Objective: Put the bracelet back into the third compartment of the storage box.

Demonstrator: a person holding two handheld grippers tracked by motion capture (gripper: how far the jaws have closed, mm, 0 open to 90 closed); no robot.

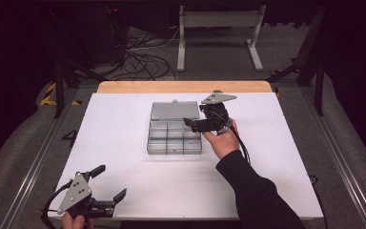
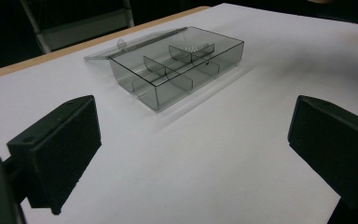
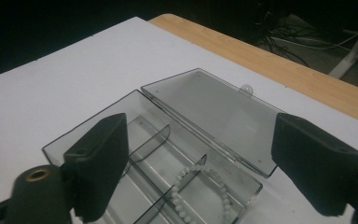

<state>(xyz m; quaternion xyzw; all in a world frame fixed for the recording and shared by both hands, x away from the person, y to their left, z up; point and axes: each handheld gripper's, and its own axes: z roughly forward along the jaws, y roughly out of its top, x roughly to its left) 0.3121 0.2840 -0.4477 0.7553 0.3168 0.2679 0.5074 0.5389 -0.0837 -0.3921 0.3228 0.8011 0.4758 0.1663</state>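
Observation:
A clear grey compartment box (image 1: 174, 138) sits mid-table on the white board, its lid (image 1: 174, 110) swung open and lying flat behind it. A white bead bracelet (image 3: 176, 186) lies in a compartment at the box's right end, draped over a divider. My right gripper (image 1: 190, 125) hovers over that end of the box, open, with nothing between its jaws; in the right gripper view its jaws (image 3: 200, 140) frame the box (image 3: 158, 163) and the lid (image 3: 214, 112). My left gripper (image 1: 112, 182) rests at the table's front left corner, open and empty, facing the box (image 2: 177, 70) from a distance.
The white board (image 1: 124, 124) ends in a wooden strip (image 1: 183, 87) at the far side. Beyond it on the floor are a white stand (image 1: 219, 28) and a tangle of cables (image 1: 143, 57). Metal rails (image 1: 33, 162) run along both table sides.

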